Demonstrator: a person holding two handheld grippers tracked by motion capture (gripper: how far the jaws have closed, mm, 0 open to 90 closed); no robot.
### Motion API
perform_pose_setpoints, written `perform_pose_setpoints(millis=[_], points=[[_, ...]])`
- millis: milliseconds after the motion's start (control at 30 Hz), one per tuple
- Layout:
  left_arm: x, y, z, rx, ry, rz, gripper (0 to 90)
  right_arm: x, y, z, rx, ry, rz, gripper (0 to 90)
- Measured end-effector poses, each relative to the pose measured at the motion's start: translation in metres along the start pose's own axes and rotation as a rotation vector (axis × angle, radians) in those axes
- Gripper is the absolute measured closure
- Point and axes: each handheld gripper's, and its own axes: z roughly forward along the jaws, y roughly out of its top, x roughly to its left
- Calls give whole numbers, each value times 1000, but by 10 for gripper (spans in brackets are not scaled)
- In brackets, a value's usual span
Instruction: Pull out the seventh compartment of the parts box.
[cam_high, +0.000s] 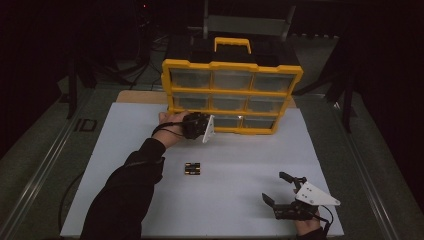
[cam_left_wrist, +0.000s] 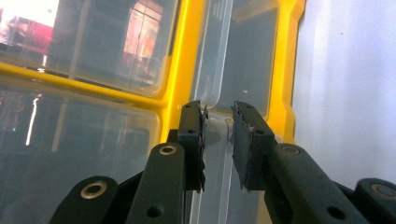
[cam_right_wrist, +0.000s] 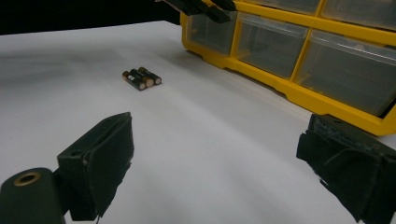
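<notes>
A yellow drawer cabinet (cam_high: 232, 65) with clear drawers stands upright at the back of the white table (cam_high: 125, 150). My left gripper (cam_high: 202, 117) reaches its bottom-left drawer, with the hand rolled on its side. In the left gripper view the gripper (cam_left_wrist: 218, 116) has its pads pressed on the clear drawer handle (cam_left_wrist: 217, 133), with the yellow frame (cam_left_wrist: 187, 56) close behind. Three batteries (cam_high: 192, 169) lie side by side mid-table, apart from both grippers. My right gripper (cam_high: 274, 186) rests open at the near right, with nothing between its jaws (cam_right_wrist: 217, 140). The batteries (cam_right_wrist: 141, 78) lie well ahead of it.
The cabinet's bottom row of drawers (cam_right_wrist: 271, 44) runs along the right of the right gripper view. A black and yellow toolbox handle (cam_high: 232, 44) rises behind the cabinet. The white table ends at metal rails (cam_high: 45, 170) on both sides.
</notes>
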Motion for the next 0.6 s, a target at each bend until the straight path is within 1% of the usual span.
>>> perform_pose_setpoints(millis=[100, 133, 233, 300, 367, 567, 600], points=[[0, 0, -1, 2, -3, -2, 732, 0, 0, 0, -1, 0, 0, 85], [-3, 1, -3, -5, -5, -2, 732, 0, 0, -1, -1, -2, 0, 85], [-4, 1, -5, -5, -5, 4, 732, 0, 0, -1, -2, -2, 2, 85], [-7, 3, -10, -6, -9, 12, 732, 0, 0, -1, -3, 1, 6, 85], [-8, 3, -12, -11, -12, 7, 732, 0, 0, -1, -5, 1, 6, 85], [-12, 5, -19, -9, -19, 23, 732, 0, 1, -1, -8, 2, 5, 85], [-13, 5, -20, -12, -20, 20, 732, 0, 1, -2, -9, 2, 4, 85]])
